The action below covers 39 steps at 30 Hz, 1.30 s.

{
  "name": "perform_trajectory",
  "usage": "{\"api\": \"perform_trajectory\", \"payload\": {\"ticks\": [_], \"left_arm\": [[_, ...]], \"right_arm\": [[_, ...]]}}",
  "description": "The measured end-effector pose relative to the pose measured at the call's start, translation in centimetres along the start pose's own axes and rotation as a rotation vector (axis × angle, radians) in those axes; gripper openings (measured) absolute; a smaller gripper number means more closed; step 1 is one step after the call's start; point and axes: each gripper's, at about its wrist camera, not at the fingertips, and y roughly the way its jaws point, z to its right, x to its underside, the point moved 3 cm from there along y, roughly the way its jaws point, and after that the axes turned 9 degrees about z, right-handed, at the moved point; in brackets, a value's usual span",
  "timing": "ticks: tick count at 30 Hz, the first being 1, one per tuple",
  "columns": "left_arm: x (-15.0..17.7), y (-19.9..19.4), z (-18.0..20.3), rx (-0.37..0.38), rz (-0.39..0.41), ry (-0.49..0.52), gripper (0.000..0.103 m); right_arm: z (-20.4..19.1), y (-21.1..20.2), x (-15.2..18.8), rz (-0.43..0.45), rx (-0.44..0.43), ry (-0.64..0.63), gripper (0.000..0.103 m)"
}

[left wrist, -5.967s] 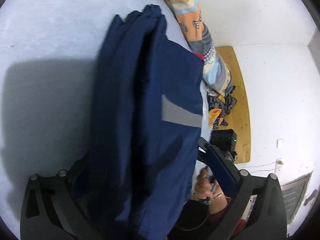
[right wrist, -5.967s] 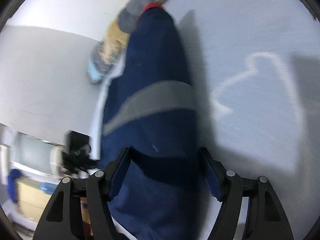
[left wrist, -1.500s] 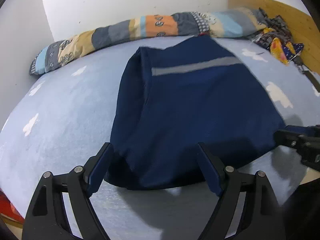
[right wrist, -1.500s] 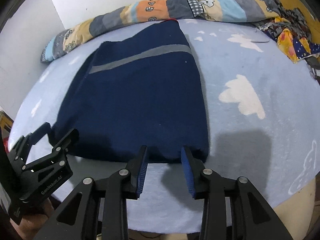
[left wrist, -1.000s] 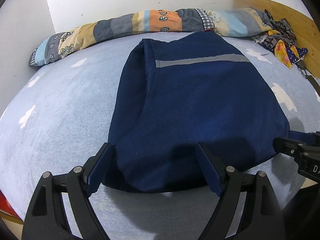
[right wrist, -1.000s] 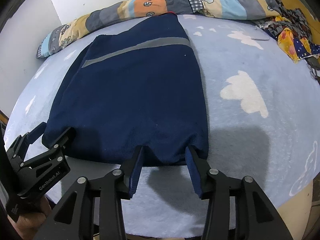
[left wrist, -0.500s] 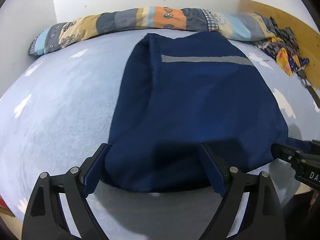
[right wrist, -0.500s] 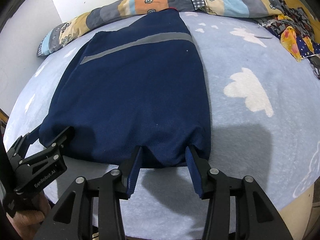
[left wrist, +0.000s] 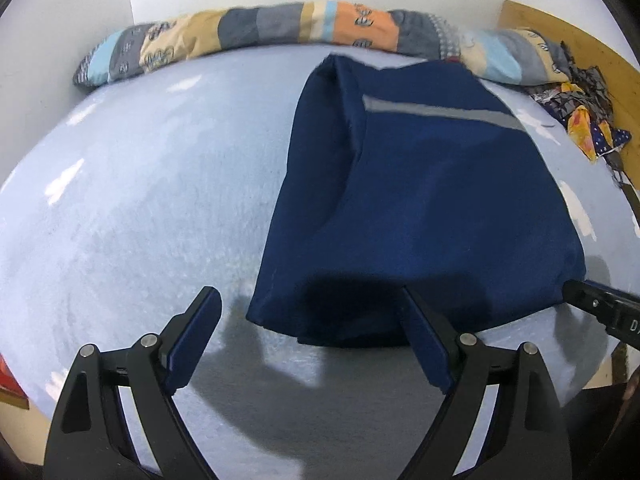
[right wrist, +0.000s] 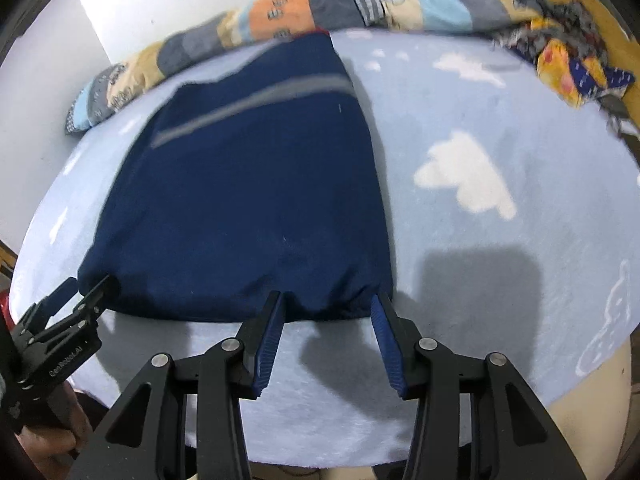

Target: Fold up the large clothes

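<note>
A folded navy garment (left wrist: 420, 208) with a grey stripe is lying flat on the blue bed (left wrist: 140, 208), its far end touching the patchwork quilt (left wrist: 256, 32) along the wall. The left gripper (left wrist: 308, 344) is hovering spread wide at the garment's near left corner, nothing pinched. The right gripper (right wrist: 326, 340) is standing half spread at the near right hem, pads apart from the cloth.

Pale blue cloud-print bed cover (left wrist: 140, 208), patchwork bolster (left wrist: 260, 28) along wall, wooden headboard (left wrist: 560, 36) — crumpled colourful cloth (right wrist: 568, 64)
</note>
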Motion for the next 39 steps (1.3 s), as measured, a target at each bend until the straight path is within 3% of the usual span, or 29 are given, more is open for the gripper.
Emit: {"api": "perform_trajectory", "payload": {"ticks": [3,7,12,15,18,21,28,32,36,39], "left_arm": [[-0.7,-1.1,-0.4,0.007,0.031,-0.023,0.090],[-1.7,-3.6,0.2,0.047,0.111,0.008,0.090],[-1.5,-6.6,1.1,0.101,0.111,0.038,0.090],[-1.0,-9.6,1.3,0.096,0.161,0.070,0.095],[-0.1,-12.2,1.3,0.063,0.186,0.105,0.103],[0.4,-14.1,1.0,0.091,0.199,0.104,0.103],[0.2,-17.3,0.9,0.088,0.276,0.133,0.103],[0.6,-17.9,1.6,0.066,0.288,0.168,0.103],[0.4,-17.9,2.2,0.109,0.262,0.172,0.103],[0.1,-17.3,2.2,0.060,0.249,0.176,0.103]], "right_arm": [[0.4,-0.6,-0.2,0.010,-0.016,0.030,0.047],[0.2,-3.3,-1.1,0.108,-0.033,0.023,0.047],[-1.1,-5.7,-0.6,0.183,0.013,-0.029,0.050],[-2.7,-8.5,1.4,0.249,0.006,-0.081,0.063],[-3.8,-11.5,3.7,0.316,-0.015,-0.112,0.067],[-5.1,-13.9,5.5,0.379,-0.019,-0.191,0.080],[-4.8,-17.2,6.4,0.496,0.013,-0.184,0.084],[-4.4,-17.8,6.4,0.512,0.039,-0.174,0.085],[-4.5,-17.8,6.7,0.497,0.049,-0.172,0.085],[-4.5,-17.5,6.7,0.486,0.056,-0.177,0.085]]}}
